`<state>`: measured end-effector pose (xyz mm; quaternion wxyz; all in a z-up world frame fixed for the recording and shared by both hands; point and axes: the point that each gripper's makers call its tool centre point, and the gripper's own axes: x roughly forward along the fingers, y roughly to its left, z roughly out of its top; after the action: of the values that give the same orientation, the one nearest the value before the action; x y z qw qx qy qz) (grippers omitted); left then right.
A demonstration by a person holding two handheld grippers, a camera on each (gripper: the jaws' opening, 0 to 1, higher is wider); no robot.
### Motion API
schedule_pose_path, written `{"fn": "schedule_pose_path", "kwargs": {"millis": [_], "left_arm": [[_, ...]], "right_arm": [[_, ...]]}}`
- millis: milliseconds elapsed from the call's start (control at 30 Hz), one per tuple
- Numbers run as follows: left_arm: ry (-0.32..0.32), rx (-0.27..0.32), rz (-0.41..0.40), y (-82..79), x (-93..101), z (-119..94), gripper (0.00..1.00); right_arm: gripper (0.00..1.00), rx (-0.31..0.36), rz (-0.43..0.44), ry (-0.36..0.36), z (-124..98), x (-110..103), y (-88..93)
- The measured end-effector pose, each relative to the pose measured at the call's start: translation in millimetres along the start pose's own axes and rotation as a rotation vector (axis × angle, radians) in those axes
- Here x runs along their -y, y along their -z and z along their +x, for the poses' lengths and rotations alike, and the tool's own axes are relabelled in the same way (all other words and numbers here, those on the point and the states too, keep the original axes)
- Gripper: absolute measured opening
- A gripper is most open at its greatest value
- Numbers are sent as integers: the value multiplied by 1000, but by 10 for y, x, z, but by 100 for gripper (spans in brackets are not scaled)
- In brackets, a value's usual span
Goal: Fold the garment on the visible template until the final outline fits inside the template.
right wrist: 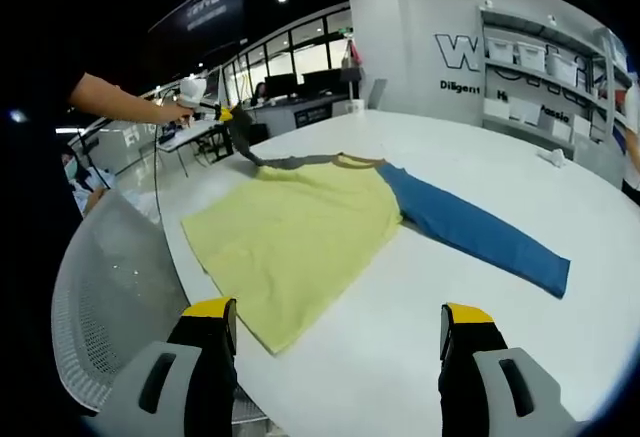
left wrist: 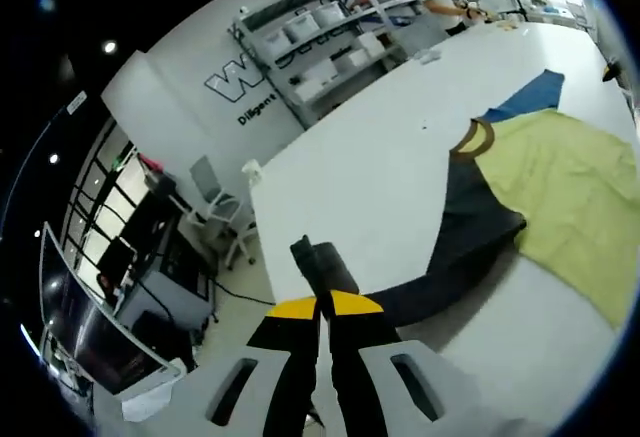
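White tabletop [right wrist: 470, 167] stretches across a large showroom with grey shelving [left wrist: 330, 32] full of white boxes against the far wall and desks with dark monitors [left wrist: 120, 257] off at the room's edge.

On the table lies the garment [right wrist: 300, 232], a long-sleeved shirt with a pale yellow body, spread flat. In the right gripper view its blue sleeve [right wrist: 475, 232] runs out toward 4 o'clock from the collar, lying straight on the table. The other sleeve, dark grey [left wrist: 470, 222], shows in the left gripper view, stretching from the brown-trimmed collar [left wrist: 478, 139] at 2 o'clock down toward the jaws at 6 o'clock.

Left gripper [left wrist: 322, 292]: its yellow-tipped jaws are pressed together, pinching the cuff end of the dark grey sleeve just off the table's near edge. From the right gripper view this same gripper appears at 10 o'clock, held by a person's hand [right wrist: 170, 110], with the sleeve pulled out from the shirt.

Right gripper [right wrist: 335, 332] hangs over the table edge near the shirt's hem, its jaws spread wide apart with nothing between them. A white mesh chair [right wrist: 100, 297] sits at 8 o'clock beside the table.
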<state>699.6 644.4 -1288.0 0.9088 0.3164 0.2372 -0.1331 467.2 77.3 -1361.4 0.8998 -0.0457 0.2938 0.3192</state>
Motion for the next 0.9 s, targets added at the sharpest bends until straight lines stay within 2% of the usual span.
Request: {"fn": "schedule_pose_path", "kwargs": {"millis": [367,733,900], "left_arm": [[-3,-16,-100,216,76,-83,2],[7,-82,-210,553,278,-195,2],[7,-109,-231,698,342,-229,2]], "right_arm": [[81,8,-7,-13,28,-38,-33],[81,0,-10,-20,32,-69,-13],[81,-2,-16,-24,37,-71,-31]]}}
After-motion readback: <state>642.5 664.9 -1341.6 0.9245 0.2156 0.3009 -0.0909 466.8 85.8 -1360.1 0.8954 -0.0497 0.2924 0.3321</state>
